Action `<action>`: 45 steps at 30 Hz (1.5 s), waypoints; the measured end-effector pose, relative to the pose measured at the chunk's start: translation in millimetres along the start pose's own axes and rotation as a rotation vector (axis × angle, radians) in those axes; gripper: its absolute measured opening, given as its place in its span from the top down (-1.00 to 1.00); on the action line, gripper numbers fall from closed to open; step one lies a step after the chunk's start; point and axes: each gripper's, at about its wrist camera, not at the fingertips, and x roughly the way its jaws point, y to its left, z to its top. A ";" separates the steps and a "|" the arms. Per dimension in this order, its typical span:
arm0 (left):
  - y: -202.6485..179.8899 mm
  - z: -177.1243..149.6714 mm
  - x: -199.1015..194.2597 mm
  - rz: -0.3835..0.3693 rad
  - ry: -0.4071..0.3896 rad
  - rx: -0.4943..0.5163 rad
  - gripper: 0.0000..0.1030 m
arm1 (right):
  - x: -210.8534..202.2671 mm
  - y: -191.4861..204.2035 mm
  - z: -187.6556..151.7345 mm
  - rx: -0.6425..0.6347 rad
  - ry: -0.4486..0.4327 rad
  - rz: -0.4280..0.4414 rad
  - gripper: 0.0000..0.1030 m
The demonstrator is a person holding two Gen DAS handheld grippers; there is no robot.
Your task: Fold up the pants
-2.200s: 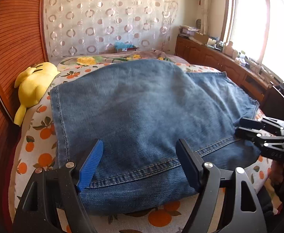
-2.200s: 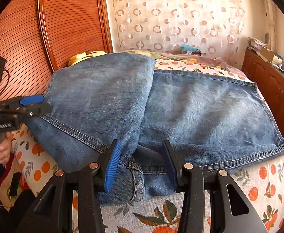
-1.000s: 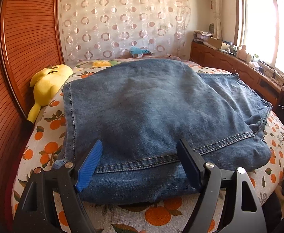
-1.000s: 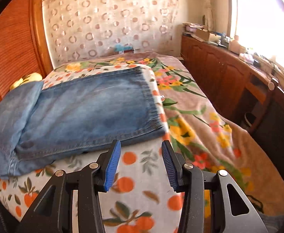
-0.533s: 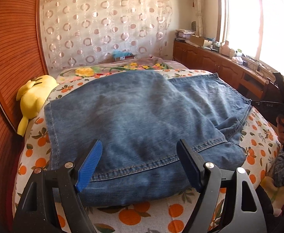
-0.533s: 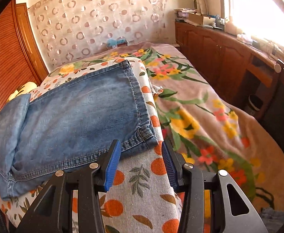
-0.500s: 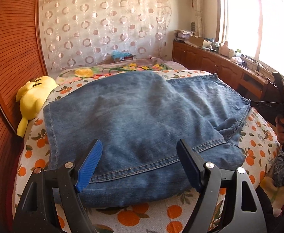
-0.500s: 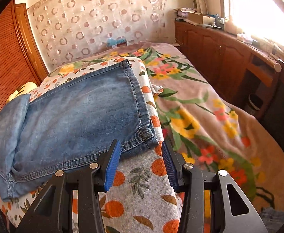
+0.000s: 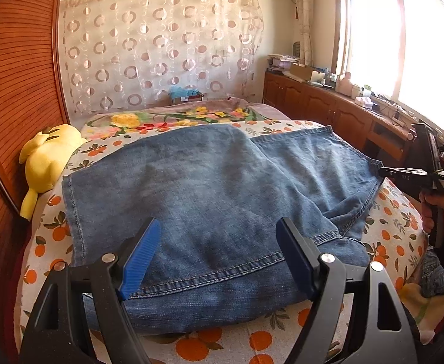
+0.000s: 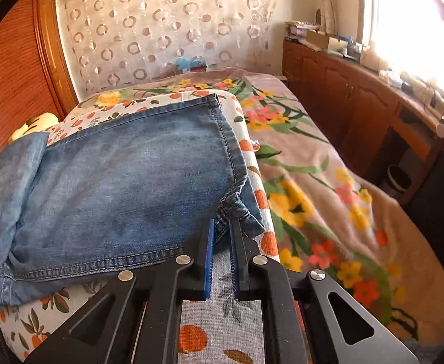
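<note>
Blue denim pants lie on the bed, one end folded over the rest. My left gripper hovers open over the near folded edge, with nothing pinched between its blue pads. In the right wrist view the pants stretch away to the left. My right gripper is closing its jaws, and the pads pinch the near corner of the pants' hem, which bunches up between them. The left wrist view shows the right gripper at the pants' far right edge, held by a person's hand.
The bed has an orange-print cover and a floral blanket to the right. A yellow plush toy lies by the wooden headboard. A wooden cabinet under the window runs along the bed's far side.
The right gripper's jaws have shut on the pants' hem corner, which now bunches between the pads. The left gripper stays open, and its view has risen slightly.
</note>
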 end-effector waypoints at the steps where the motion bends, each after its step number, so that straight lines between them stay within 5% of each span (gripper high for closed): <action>1: 1.5 0.3 -0.6 0.004 -0.001 -0.002 -0.55 | -1.9 0.9 1.0 -0.007 -0.006 0.000 0.83; 8: 16.3 1.2 -7.6 -0.002 -0.004 -0.028 -0.55 | -20.2 25.7 18.7 -0.055 -0.079 0.085 0.84; 15: 46.5 -0.8 -27.8 0.049 -0.033 -0.068 -0.55 | -40.9 100.5 35.5 -0.174 -0.143 0.228 0.85; 27: 99.9 -8.4 -56.1 0.128 -0.078 -0.147 -0.55 | -104.2 235.1 34.6 -0.382 -0.182 0.604 0.86; 33: 106.1 -9.9 -52.9 0.148 -0.067 -0.155 -0.55 | -79.7 240.8 16.4 -0.448 -0.093 0.626 0.86; 38: 98.3 -6.7 -41.8 0.129 -0.046 -0.145 -0.55 | -74.2 234.3 17.2 -0.449 -0.062 0.606 0.44; 45: 69.9 1.5 -21.9 0.084 -0.010 -0.080 -0.55 | -84.0 212.9 7.2 -0.389 -0.088 0.516 0.35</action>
